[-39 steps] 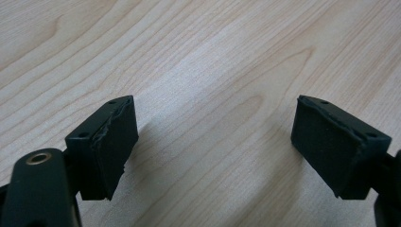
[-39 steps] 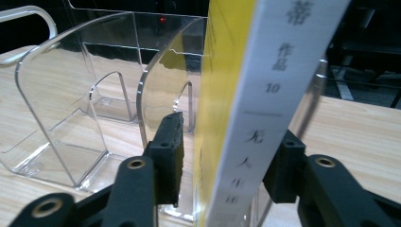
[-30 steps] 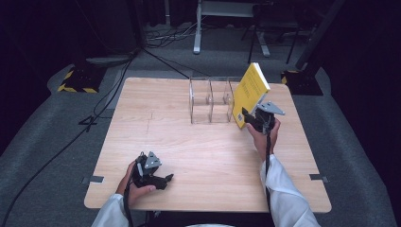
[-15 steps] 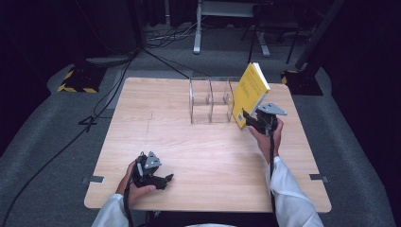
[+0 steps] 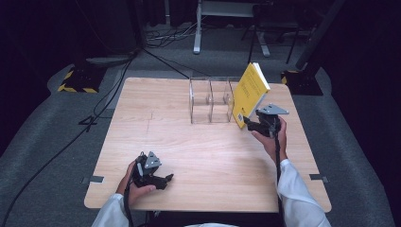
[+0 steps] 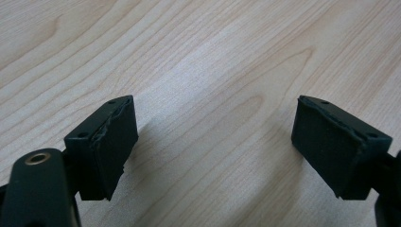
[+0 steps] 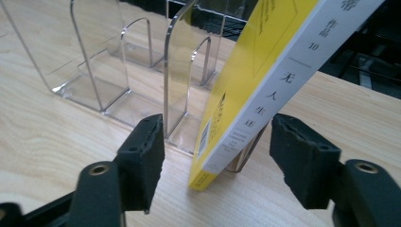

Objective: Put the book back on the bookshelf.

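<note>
the wooden bench (image 5: 198,142) carries a clear divider rack (image 5: 210,100) near its far edge. a yellow book (image 5: 248,92) stands at the rack's right end, long axis upward, top leaning right, bottom corner on the bench. the right gripper (image 7: 217,156) is released, jaws wide to either side of the book's lower spine without touching. the left gripper (image 6: 213,142), near the front-left corner, gapes empty.
</note>
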The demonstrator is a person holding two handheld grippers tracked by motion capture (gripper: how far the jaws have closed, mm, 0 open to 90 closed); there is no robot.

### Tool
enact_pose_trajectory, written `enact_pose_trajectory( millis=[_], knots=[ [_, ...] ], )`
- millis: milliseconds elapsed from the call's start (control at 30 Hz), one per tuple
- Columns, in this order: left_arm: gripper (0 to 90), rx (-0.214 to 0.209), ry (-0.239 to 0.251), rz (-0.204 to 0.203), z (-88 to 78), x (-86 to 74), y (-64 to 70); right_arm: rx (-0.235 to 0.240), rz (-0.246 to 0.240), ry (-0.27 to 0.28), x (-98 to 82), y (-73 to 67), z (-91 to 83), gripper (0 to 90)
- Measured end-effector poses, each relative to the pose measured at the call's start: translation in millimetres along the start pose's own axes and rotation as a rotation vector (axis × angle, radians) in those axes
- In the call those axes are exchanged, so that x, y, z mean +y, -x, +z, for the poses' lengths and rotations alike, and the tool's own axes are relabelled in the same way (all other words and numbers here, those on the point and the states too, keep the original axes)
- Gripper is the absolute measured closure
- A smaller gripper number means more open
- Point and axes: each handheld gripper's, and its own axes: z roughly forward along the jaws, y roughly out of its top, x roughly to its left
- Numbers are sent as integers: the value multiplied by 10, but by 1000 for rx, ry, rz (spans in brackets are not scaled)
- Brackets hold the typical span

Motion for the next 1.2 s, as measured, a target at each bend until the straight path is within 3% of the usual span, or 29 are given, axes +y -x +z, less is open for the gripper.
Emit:
enact_pose_trajectory(
  millis=[100, 233, 367, 567, 767, 1200],
  knots=[
    [158, 0, 0, 0, 0, 0, 0, 12, -20, -10, 3, -1, -35, 346],
    [158, 0, 0, 0, 0, 0, 0, 67, -36, -23, 22, -10, -114, 320],
    [158, 0, 0, 0, 0, 0, 0, 92, -81, -48, 44, -40, -190, 308],
    [158, 1, 0, 1, 0, 0, -1, 94, -115, -74, 52, -75, -276, 303],
    [158, 1, 0, 0, 0, 0, 0, 139, -157, -103, 31, -92, -376, 277],
    [158, 0, 0, 0, 0, 0, 0, 169, -240, -141, -65, -146, -639, 279]
  ],
)
